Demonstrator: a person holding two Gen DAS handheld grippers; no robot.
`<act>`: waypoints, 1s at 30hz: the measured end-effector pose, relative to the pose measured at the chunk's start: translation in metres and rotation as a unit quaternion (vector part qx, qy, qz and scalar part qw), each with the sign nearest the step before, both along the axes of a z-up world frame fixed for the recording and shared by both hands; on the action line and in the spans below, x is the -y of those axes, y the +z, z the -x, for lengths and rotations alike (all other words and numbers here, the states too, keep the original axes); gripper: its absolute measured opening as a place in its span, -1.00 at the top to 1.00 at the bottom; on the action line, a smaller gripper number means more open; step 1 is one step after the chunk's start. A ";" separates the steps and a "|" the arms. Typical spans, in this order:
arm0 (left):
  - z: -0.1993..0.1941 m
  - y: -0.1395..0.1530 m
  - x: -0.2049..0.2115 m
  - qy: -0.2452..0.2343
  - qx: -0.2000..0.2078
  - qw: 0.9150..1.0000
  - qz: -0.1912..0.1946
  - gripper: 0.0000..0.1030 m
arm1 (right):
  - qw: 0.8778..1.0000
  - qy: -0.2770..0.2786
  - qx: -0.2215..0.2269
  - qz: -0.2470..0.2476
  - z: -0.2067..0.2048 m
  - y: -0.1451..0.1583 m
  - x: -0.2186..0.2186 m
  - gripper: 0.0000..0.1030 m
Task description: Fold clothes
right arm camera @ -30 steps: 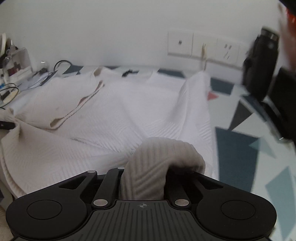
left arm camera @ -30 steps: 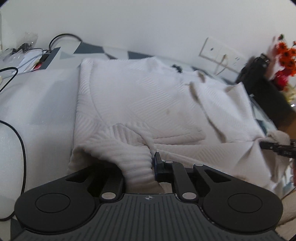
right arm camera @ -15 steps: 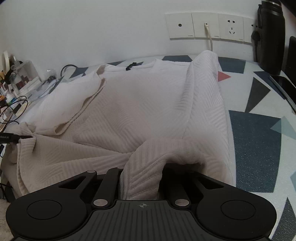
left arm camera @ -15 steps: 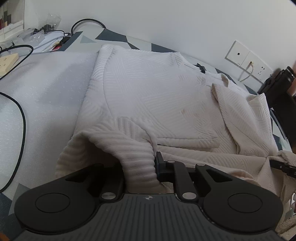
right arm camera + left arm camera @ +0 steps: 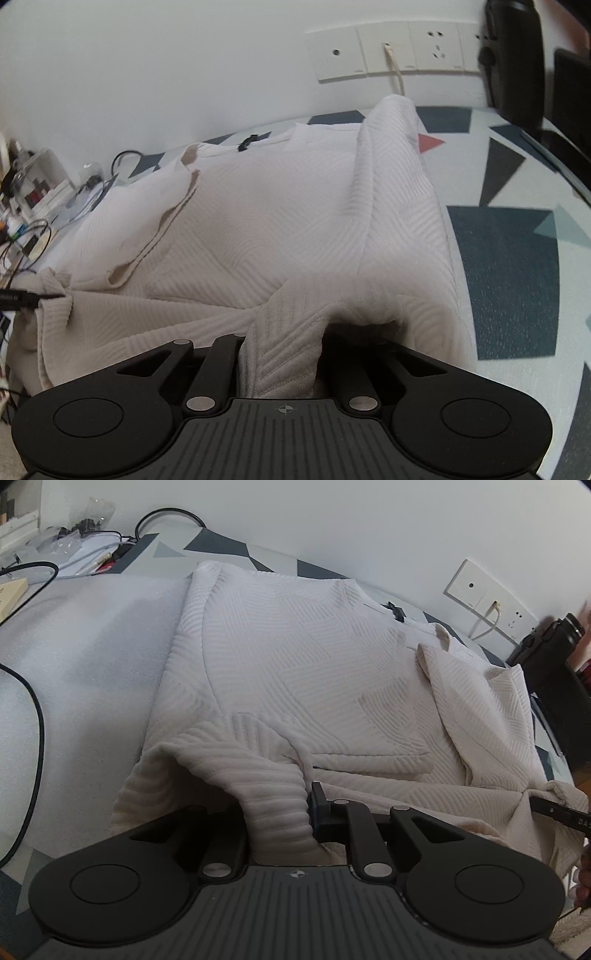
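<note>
**One cream sweater, two grippers clamped on its near hem**

There is one garment: a cream ribbed sweater [image 5: 295, 672] spread flat across the table [image 5: 509, 266], whose top carries a pattern of dark blue and grey triangles. There are two grippers, and each grasps a bunch of the sweater's ribbed hem at the near edge of the table. The left gripper [image 5: 277, 808] has a thick fold of hem pinched between its jaws, the cloth rising in a hump just ahead of the fingers. The right gripper [image 5: 280, 354] is clenched on the opposite hem corner in the same way, with cloth bulging up and over its fingers. Each gripper's tip also shows at the edge of the other's view, gathered cloth puckering around it.

One sleeve [image 5: 391, 177] lies folded in along the sweater's right side as a long raised ridge; on the other side another flap of fabric [image 5: 162, 221] lies folded over the body. A small black tag [image 5: 247, 142] sits at the neckline, by the wall.

Under the sweater's left part lies one pale foam sheet [image 5: 85, 657], and one black cable [image 5: 37, 716] curves across it, well apart from the cloth. Further left is a clutter of wires and small boxes [image 5: 33, 206], too jumbled to count. On the wall, one row of white socket plates [image 5: 391, 48] has a single cream cord plugged in. One dark bottle [image 5: 513, 59] stands at the far right corner, apart from the sweater.
</note>
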State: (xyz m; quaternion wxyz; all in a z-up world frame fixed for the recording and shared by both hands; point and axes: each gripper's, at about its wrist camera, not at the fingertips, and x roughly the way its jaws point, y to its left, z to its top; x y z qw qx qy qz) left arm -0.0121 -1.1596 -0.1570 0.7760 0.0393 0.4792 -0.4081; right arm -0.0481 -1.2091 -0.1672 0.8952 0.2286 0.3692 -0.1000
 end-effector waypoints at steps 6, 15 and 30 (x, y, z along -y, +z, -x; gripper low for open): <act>-0.006 0.001 0.001 -0.035 -0.002 0.999 0.000 0.69 | 0.999 -0.030 -0.015 0.008 -0.005 0.002 -0.008 0.82; -0.017 0.001 0.006 -0.097 -0.023 0.995 0.018 0.28 | 0.996 -0.063 -0.045 0.036 -0.016 0.007 -0.021 0.78; -0.032 -0.008 -0.007 -0.087 -0.077 0.991 0.070 0.23 | 0.992 -0.052 -0.068 0.096 -0.026 0.009 -0.038 0.77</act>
